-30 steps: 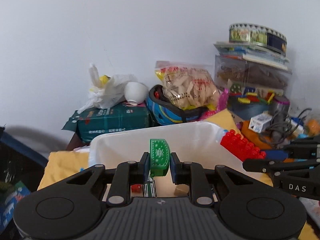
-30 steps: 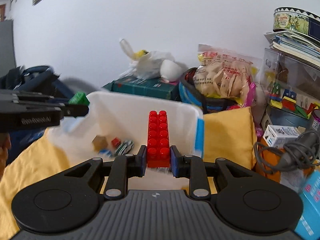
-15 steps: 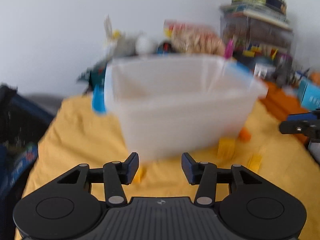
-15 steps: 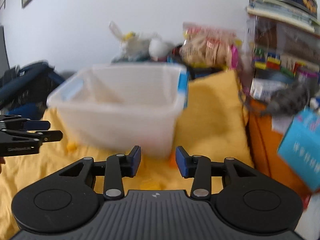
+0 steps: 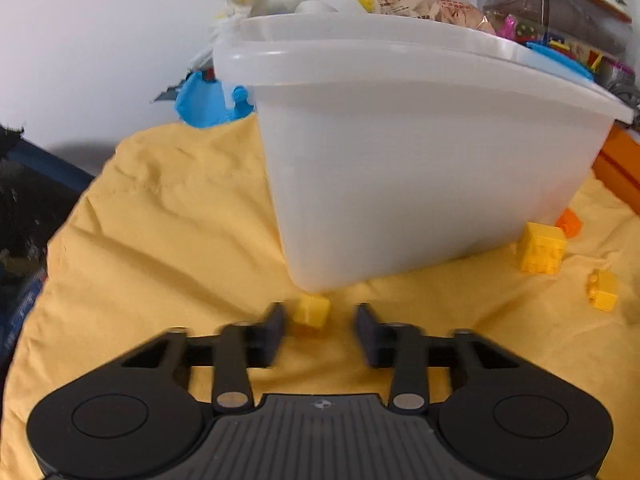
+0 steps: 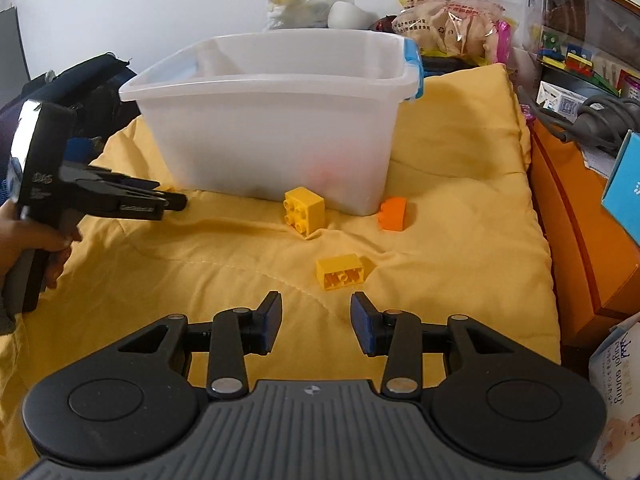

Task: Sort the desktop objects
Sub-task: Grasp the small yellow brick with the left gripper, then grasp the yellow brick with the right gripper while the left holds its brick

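A yellow cloth (image 6: pixel 460 184) covers the work surface, with a white wall behind and clutter stacked along the far edge.

Nearest the front edge in the right wrist view, the right gripper (image 6: pixel 316 322) hovers with its jaws partly apart and nothing between them. Just beyond its tips lies a small yellow brick (image 6: pixel 343 271) on its side. Farther in sit a yellow cube brick (image 6: pixel 303 210) and an orange brick (image 6: pixel 393 213), both close to the front wall of the translucent plastic bin (image 6: pixel 276 136); the orange one is near the bin's right front corner.

Toward the left edge of the cloth a hand (image 6: pixel 28 240) holds the left gripper (image 5: pixel 320 332). Its jaws are closing, blurred with motion, with a small yellow block (image 5: pixel 310 312) between them; the pads do not yet press on it. That block lies just in front of the bin's near left corner.

The bin stands in the middle of the cloth, with a blue clip (image 6: pixel 414 68) on its right end. Beyond it, at the far edge, are a white plastic bag (image 6: pixel 304 8), a snack bag (image 6: pixel 448 20) and a clear box of toys (image 6: pixel 580 40)
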